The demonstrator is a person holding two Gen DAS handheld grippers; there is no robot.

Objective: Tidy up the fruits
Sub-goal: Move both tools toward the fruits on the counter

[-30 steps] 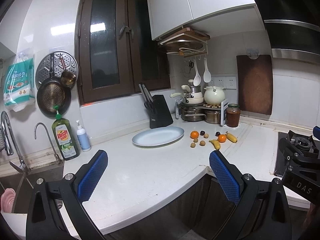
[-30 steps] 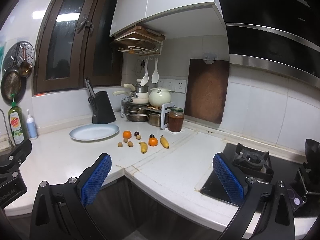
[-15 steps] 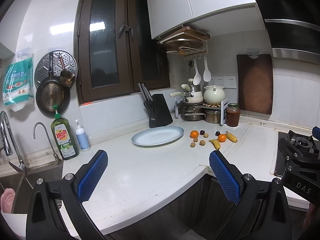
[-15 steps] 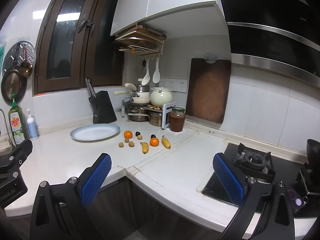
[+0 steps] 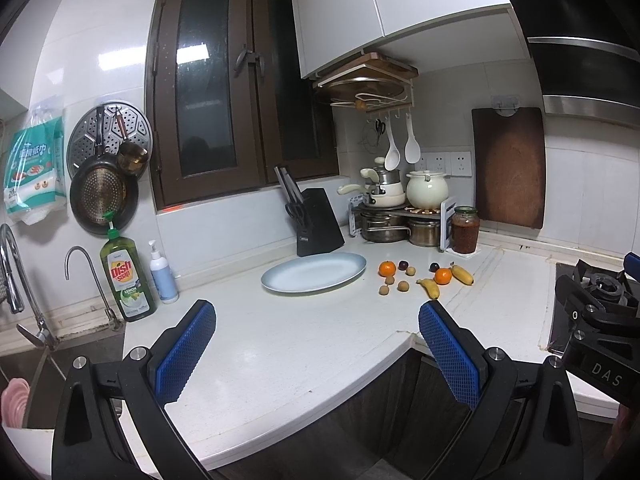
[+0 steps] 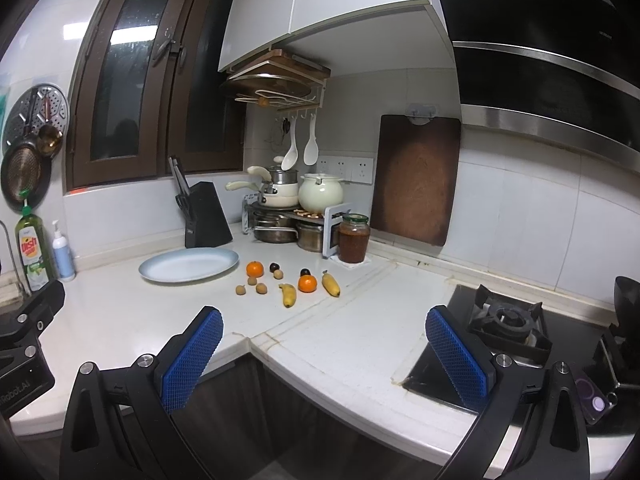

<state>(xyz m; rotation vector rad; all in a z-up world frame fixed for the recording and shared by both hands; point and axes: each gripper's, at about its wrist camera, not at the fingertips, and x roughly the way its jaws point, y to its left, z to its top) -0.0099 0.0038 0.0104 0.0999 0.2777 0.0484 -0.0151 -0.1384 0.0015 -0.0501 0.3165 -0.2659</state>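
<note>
Left gripper (image 5: 316,320): bottom of the left wrist view, blue-padded fingers (image 5: 184,350) spread wide, nothing between them, held over the counter's near edge.

Right gripper (image 6: 320,326): bottom of the right wrist view, fingers spread wide and empty, over the counter's inner corner; the gas burner (image 6: 506,320) sits lower right.

White counter (image 5: 280,332): mid frame, L-shaped.

Fruits, centre right of the left view, loose on the counter just right of the plate:
- two bananas (image 5: 430,287), (image 5: 462,274)
- two oranges (image 5: 387,268), (image 5: 443,276)
- two dark round fruits (image 5: 403,265), (image 5: 433,267)
- four small brown round fruits (image 5: 403,286), near the left orange

Oval pale-blue plate (image 5: 314,272): centre, empty.

Behind: black knife block (image 5: 318,222); pot rack (image 5: 396,220) in the corner; jar of reddish-brown contents (image 5: 465,230); wooden cutting board (image 5: 508,168) against the wall, upper right.

Left edge: dish soap bottle (image 5: 126,276), pump bottle (image 5: 163,274), tap (image 5: 86,276).
</note>
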